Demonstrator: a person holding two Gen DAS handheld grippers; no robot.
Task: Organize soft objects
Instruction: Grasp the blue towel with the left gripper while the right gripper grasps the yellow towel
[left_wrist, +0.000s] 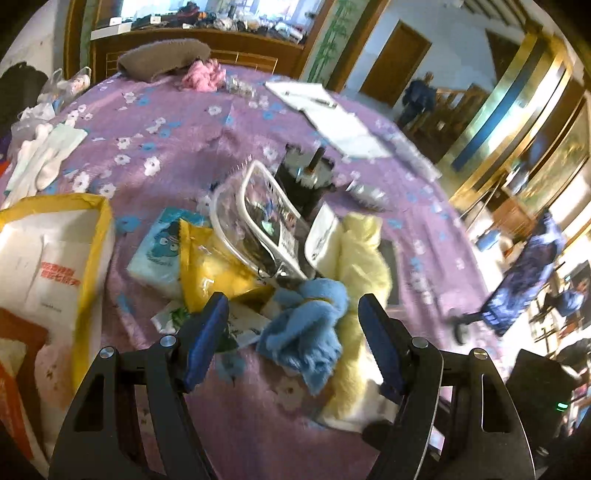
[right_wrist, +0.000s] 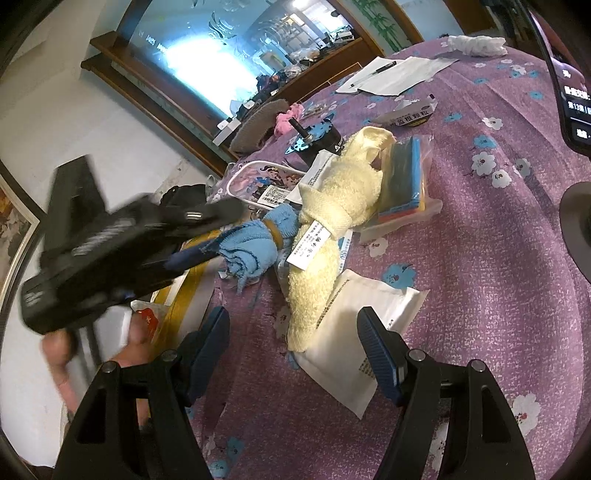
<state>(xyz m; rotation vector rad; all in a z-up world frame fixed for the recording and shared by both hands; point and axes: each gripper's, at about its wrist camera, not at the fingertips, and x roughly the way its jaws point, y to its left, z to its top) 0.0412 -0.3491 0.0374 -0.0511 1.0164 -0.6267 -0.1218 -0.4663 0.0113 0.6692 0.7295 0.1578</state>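
I see blue cloth (left_wrist: 308, 321) bunched on purple flowered bedspread (left_wrist: 184, 129), touching yellow towel (left_wrist: 360, 251) on its right. My left gripper (left_wrist: 293, 321) spread wide around blue cloth, pads not pressing it. Clear pouch (left_wrist: 258, 218) just behind blue cloth, yellow packet (left_wrist: 212, 266) left of it, yellow-trimmed bag (left_wrist: 55, 266) farther left. My right gripper (right_wrist: 291, 339) released, empty, hovering near blue cloth over white paper packet (right_wrist: 365, 328).

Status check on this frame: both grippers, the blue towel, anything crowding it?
Left gripper open, fingers straddling blue towel, not clamped. Right gripper open, empty. Yellow towel touching the blue one; clear pouch close behind.
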